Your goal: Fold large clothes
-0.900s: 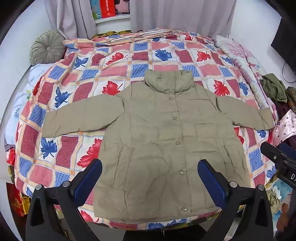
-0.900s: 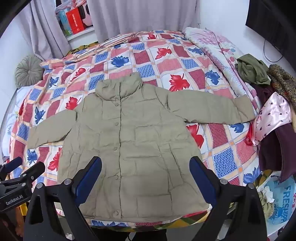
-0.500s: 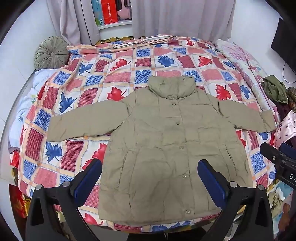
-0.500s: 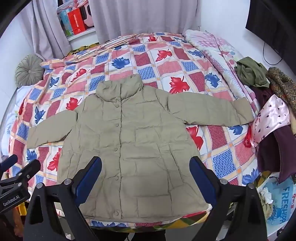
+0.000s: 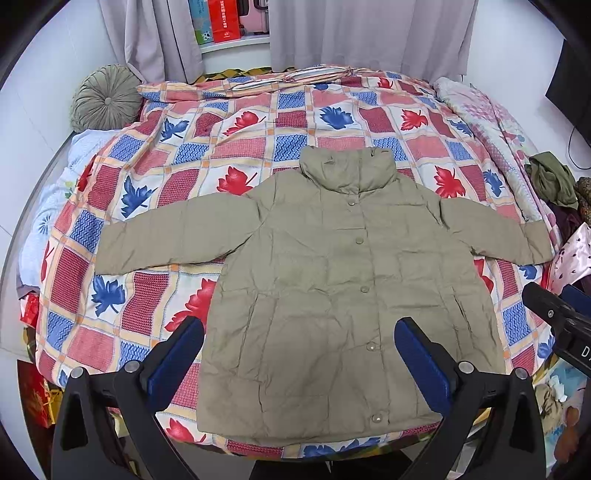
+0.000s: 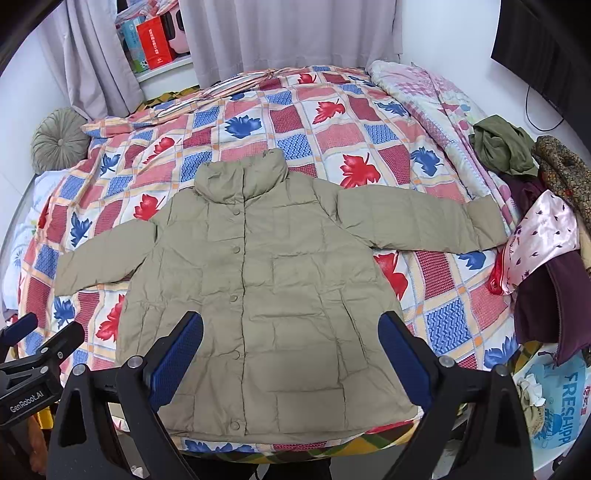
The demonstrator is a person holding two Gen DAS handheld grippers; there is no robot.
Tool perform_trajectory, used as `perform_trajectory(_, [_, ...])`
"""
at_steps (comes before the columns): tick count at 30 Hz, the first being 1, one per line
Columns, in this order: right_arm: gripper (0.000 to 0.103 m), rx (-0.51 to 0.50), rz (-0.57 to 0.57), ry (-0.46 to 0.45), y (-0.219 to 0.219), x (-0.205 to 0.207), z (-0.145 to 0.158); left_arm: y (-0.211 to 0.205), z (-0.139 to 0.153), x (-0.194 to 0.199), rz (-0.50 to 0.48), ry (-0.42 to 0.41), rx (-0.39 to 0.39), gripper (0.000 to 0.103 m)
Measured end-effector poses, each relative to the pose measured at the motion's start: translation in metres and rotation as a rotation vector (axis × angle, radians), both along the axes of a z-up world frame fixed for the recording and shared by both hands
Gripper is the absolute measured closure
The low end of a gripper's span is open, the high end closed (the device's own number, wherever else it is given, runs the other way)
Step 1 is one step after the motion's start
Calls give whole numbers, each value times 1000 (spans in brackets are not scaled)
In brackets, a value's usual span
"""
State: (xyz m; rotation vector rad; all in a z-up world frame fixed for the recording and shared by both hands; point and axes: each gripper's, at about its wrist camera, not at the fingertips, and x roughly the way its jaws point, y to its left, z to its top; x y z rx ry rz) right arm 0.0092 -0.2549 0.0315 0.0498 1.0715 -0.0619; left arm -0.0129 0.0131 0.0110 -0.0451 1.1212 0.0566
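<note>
A khaki padded jacket (image 5: 332,295) lies flat, buttoned, front up on the patchwork bed cover, both sleeves spread sideways, collar at the far end. It also shows in the right wrist view (image 6: 266,295). My left gripper (image 5: 299,343) is open and empty, held above the jacket's hem. My right gripper (image 6: 291,339) is open and empty, also above the hem. The right gripper's tip shows at the right edge of the left wrist view (image 5: 557,321); the left gripper's tip shows at the left edge of the right wrist view (image 6: 33,343).
The bed cover (image 5: 229,155) has red and blue leaf squares. A green round cushion (image 5: 105,98) sits at the far left. A pile of clothes (image 6: 535,229) lies at the bed's right edge. Curtains (image 6: 295,33) and a window ledge are behind the bed.
Both views have tilted up a little, so the jacket sits lower in frame and more of the curtains show. The jacket has not moved. Both grippers stay open.
</note>
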Motion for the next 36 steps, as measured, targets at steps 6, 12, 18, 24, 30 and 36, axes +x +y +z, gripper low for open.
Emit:
perform_trajectory(6, [6, -2, -1, 0, 1, 1, -1, 1, 2, 1, 1, 4, 4, 0])
perform_trajectory(12, [6, -7, 0, 0, 0, 1, 1, 1, 2, 2, 0, 10, 1, 0])
perform_trajectory(18, [6, -7, 1, -2, 1, 0, 2, 0, 1, 2, 3, 9, 1, 0])
perform_trajectory(24, [6, -7, 2, -3, 1, 1, 1, 1, 1, 1, 1, 9, 2, 0])
perform_trajectory(30, [6, -9, 1, -3, 2, 1, 1, 3, 0, 1, 3, 9, 2, 0])
perform_trajectory(36, [6, -8, 1, -3, 2, 2, 1, 10, -4, 1, 3, 12, 0, 0])
